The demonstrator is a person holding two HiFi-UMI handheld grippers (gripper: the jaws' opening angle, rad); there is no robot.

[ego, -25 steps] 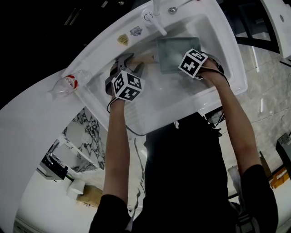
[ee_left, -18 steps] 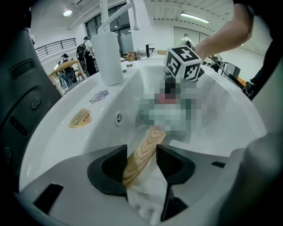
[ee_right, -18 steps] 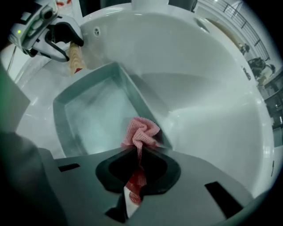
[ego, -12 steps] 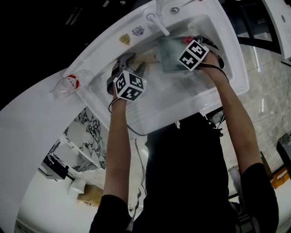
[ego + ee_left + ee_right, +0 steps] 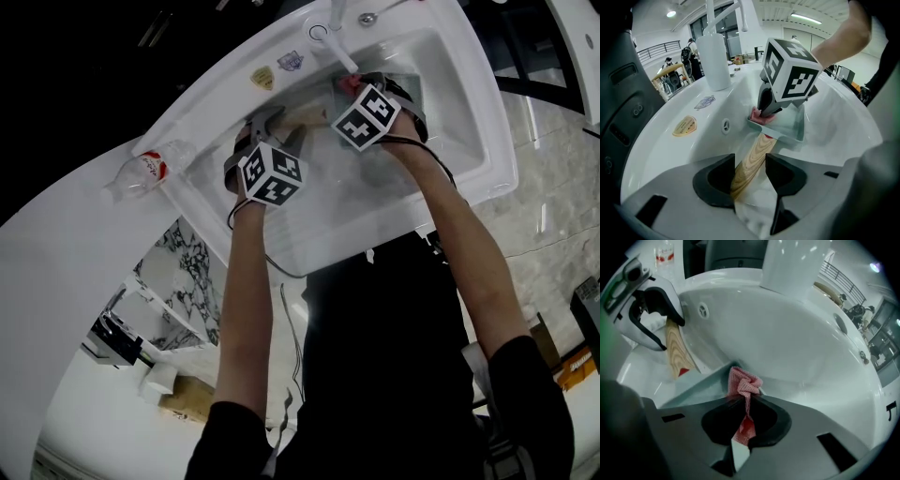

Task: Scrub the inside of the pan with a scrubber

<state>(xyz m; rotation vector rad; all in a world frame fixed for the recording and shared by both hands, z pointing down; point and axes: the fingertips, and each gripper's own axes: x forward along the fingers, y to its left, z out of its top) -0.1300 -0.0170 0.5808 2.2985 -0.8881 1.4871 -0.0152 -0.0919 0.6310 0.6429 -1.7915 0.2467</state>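
Observation:
A pale green rectangular pan point(image 5: 797, 123) lies in the white sink point(image 5: 490, 141). Its wooden handle point(image 5: 753, 157) runs toward my left gripper point(image 5: 750, 165), whose jaws are shut on it. In the head view the left gripper point(image 5: 270, 128) is at the sink's left end. My right gripper point(image 5: 745, 404) is shut on a red mesh scrubber point(image 5: 744, 380). The scrubber point(image 5: 759, 116) presses into the pan's corner nearest the handle. From the head view the right gripper point(image 5: 352, 86) covers most of the pan, just below the faucet.
A white faucet point(image 5: 336, 42) stands at the sink's far rim, close above the right gripper. A plastic bottle point(image 5: 141, 172) lies on the counter to the left. Two stickers point(image 5: 684, 125) and an overflow hole point(image 5: 725, 125) mark the sink's back wall.
My right gripper has slid the scrubber across the pan from its right side to the corner by the handle and faucet. The left gripper has kept its hold on the handle.

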